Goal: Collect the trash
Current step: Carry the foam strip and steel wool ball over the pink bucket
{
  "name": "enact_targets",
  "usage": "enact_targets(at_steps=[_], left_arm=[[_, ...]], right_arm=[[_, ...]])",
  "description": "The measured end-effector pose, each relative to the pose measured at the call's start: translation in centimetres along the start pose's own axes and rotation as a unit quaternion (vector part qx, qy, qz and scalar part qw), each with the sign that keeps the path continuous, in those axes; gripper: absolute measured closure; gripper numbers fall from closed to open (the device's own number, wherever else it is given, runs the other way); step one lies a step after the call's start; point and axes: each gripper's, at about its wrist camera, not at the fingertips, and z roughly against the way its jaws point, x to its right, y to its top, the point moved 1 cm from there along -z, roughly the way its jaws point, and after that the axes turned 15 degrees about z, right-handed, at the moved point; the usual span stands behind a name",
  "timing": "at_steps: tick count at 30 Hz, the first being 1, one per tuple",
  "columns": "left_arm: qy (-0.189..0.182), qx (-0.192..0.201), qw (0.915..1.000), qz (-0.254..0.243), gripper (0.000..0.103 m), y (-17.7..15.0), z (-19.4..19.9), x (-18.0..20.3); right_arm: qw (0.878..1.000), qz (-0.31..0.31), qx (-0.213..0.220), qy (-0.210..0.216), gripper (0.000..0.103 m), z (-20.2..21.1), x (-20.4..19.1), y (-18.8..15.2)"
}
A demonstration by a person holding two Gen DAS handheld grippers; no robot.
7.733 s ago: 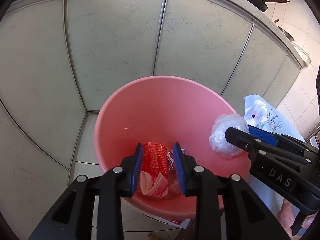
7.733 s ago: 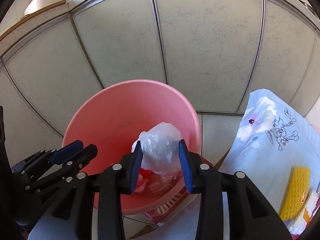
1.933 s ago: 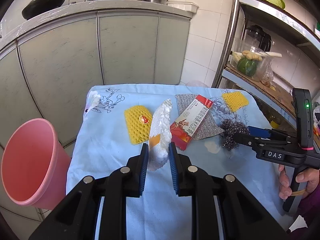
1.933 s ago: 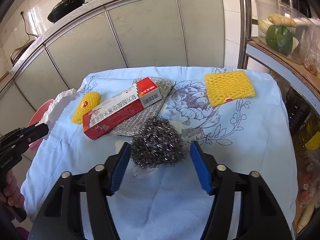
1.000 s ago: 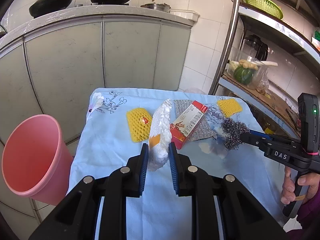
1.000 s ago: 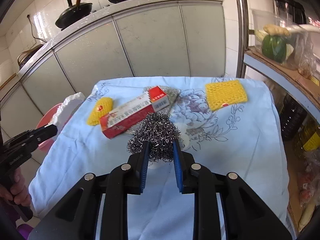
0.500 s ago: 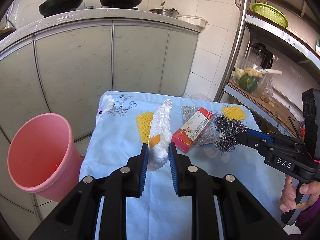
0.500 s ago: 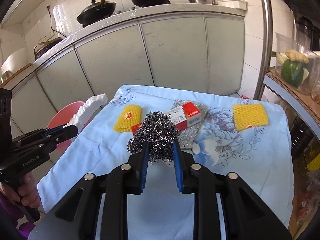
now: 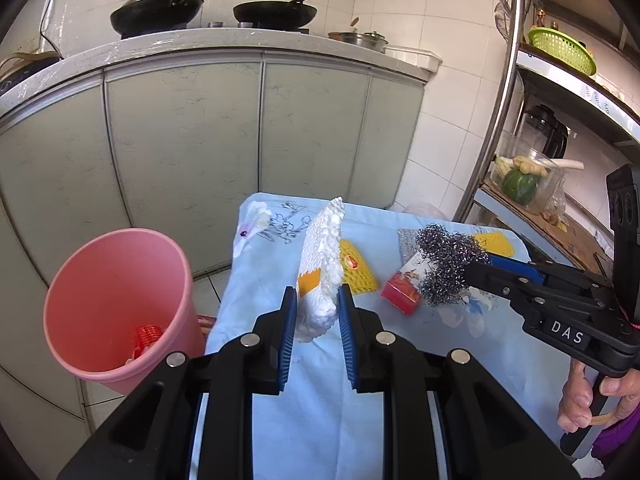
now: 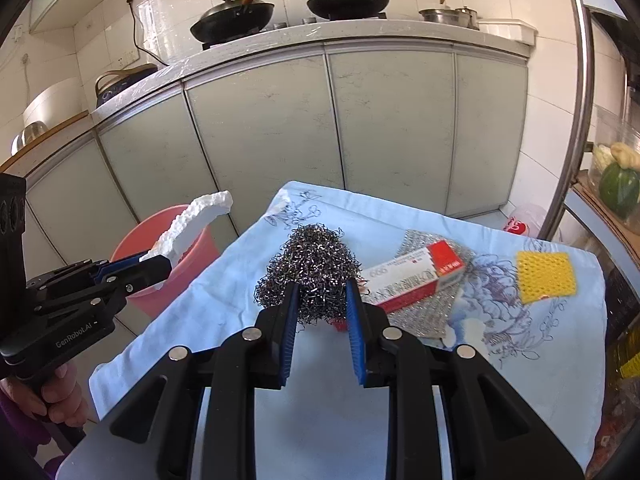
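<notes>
Foam strip [image 9: 322, 256] is riding upright in the left gripper [image 9: 318, 330], jaws narrowed and pressing on its lower end; compared with a second ago, the pink bucket [image 9: 116, 300] is showing larger at near left and the blue cloth [image 9: 272, 276] is sliding rightward, so this load is heading for the bin. In the same view the right gripper [image 9: 476, 270] is carrying the steel wool [image 9: 448, 268] clear above the red box [image 9: 402, 298] and yellow net [image 9: 356, 270], where earlier it sat on the cloth. The foam is looking white, crumbly-edged, with an orange label low down; the bucket is already holding red wrapper scraps. In the right wrist view, the right gripper [image 10: 320, 312] is clamping the steel wool [image 10: 310, 264] between narrowed pads, a springy tangle of grey wire bulging above them. The left gripper [image 10: 158, 264] is holding the foam strip [image 10: 192, 222] over the bucket [image 10: 188, 256] rim at far left. Red box [image 10: 416, 276], silver mesh pad [image 10: 424, 320] and another yellow net [image 10: 546, 276] are waiting on the cloth, so more trips appear needed.
</notes>
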Motion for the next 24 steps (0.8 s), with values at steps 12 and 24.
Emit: enact_targets(at_steps=[12, 24], left_arm=[[0.037, 0.022, 0.9987, 0.026, 0.083, 0.8, 0.9, -3.3], [0.067, 0.04, 0.995, 0.063, 0.083, 1.2, 1.9, -6.9]], right_arm=[[0.999, 0.037, 0.002, 0.022, 0.079, -1.9, -3.6, 2.4], [0.996, 0.069, 0.007, 0.051, 0.079, -4.0, -7.4, 5.0]])
